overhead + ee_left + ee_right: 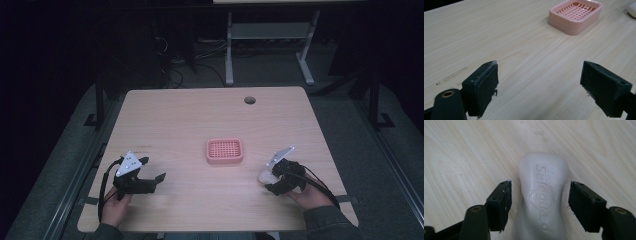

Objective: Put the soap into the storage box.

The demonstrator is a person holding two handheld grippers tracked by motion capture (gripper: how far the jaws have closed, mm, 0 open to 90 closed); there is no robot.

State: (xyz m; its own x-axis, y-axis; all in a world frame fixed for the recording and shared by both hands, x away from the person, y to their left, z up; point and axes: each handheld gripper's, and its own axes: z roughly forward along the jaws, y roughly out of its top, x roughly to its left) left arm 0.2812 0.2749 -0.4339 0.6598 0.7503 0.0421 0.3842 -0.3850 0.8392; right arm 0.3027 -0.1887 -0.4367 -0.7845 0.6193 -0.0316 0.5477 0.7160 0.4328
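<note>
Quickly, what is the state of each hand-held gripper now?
Left hand-held gripper: open, holding nothing.
Right hand-held gripper: open around the white soap bar, pads not yet touching.

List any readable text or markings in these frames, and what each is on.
"Safeguard": embossed along the top face of the white soap bar, read from the right gripper view.
Faint dark marks on the table, by its left side in the high view: too small and blurred to read.
Pink soap dish: no text visible.
</note>
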